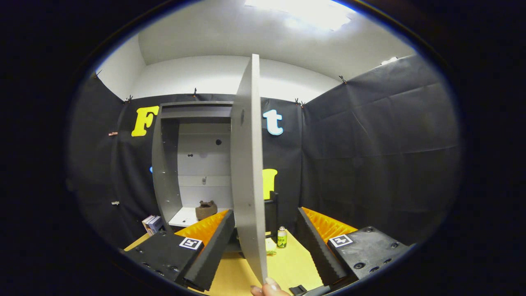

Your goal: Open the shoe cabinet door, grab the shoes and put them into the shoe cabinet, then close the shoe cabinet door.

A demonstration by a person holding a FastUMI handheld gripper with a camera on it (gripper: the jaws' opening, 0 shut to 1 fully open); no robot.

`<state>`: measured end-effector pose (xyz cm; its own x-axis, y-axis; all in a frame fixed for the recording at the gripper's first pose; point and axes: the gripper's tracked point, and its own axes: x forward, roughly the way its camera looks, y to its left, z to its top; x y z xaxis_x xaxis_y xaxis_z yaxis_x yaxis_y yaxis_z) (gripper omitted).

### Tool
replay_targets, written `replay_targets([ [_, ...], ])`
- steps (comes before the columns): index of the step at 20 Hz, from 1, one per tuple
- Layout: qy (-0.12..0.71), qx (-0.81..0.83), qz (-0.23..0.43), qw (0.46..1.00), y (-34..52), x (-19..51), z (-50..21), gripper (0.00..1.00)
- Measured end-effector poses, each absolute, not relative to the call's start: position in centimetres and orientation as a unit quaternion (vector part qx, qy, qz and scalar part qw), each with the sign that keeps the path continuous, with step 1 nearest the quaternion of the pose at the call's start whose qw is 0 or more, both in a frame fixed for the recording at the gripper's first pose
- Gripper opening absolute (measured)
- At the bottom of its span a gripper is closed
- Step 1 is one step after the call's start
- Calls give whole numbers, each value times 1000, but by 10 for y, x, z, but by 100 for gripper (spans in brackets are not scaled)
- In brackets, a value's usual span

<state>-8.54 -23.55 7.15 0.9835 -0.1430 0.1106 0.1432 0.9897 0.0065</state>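
The grey shoe cabinet stands against the booth's back wall with its door swung out towards me, so I see the door nearly edge-on. A brown shoe sits on the cabinet's white bottom shelf, beyond my left finger. My gripper is open, and the door's free edge stands between its fingers, close to the left one and well apart from the right one. A person's fingertips touch the door's lower edge just below the fingers.
A small green-labelled bottle stands on the wooden table between the door and my right finger. A few books lean by the cabinet's left foot. Black cloth walls close in on the left and right.
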Motion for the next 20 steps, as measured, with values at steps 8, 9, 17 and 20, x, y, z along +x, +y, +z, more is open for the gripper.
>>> replay_targets([
  [8,-27,17,-54,998,-283,-51,50,96],
  [9,-21,20,-49,998,-285,-46,48,97],
  [17,23,47,-12,999,-286,-14,29,98],
  [20,22,39,-1,999,-282,-18,29,98],
])
